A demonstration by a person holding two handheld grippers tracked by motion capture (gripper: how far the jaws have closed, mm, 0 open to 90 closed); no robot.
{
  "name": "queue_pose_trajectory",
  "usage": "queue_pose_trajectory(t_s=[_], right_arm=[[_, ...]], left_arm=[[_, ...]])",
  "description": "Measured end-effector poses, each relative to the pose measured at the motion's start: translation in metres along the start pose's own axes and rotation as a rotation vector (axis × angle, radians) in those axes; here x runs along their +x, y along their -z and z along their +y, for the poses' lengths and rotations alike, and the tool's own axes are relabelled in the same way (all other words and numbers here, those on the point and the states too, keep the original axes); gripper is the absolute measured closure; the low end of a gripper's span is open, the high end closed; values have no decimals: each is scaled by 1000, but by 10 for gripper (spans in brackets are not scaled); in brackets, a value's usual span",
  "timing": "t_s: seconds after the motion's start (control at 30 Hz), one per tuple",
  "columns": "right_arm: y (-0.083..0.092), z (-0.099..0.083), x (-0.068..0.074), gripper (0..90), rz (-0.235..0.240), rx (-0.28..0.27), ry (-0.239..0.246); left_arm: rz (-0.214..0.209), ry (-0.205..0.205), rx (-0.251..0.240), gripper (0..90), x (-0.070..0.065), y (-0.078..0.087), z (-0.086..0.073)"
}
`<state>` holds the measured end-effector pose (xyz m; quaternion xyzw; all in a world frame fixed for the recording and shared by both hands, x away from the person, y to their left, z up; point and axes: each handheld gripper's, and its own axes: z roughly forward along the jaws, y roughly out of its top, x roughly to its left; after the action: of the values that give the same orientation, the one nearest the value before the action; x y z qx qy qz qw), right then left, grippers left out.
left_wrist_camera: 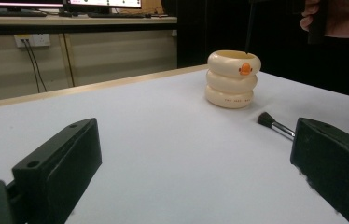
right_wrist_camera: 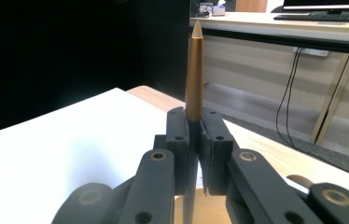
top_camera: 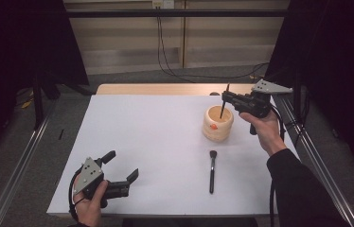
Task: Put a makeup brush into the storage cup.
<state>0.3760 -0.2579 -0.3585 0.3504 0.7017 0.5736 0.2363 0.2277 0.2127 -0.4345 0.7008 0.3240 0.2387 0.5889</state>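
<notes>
The right tool (top_camera: 225,98) is clamped on a slim makeup brush (top_camera: 223,108) with a pointed bronze handle, holding it upright with its lower end down inside the cream ring-shaped holder (top_camera: 217,124) on the far right part of the white table (top_camera: 142,142). A second makeup brush (top_camera: 212,170) lies flat on the table just in front of the holder. The left tool (top_camera: 120,166) rests near the table's front left corner, its jaws spread wide with nothing between them.
</notes>
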Motion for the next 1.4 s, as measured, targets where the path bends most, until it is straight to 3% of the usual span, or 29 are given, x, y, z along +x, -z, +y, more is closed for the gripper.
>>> queue_pose_trajectory(t_s=[0.13,0.33,0.73,1.4], right_arm=[[-2,-8,-3,830,-15,20,-8],[-2,-15,-7,831,-22,31,-16],[-7,-30,-7,830,-46,62,-29],[-13,-48,-8,818,-50,94,-72]], left_arm=[[8,12,-5,20,0,0,0],[11,-13,5,20,2,0,0],[12,-16,11,20,4,0,1],[11,-25,25,21,5,-1,0]])
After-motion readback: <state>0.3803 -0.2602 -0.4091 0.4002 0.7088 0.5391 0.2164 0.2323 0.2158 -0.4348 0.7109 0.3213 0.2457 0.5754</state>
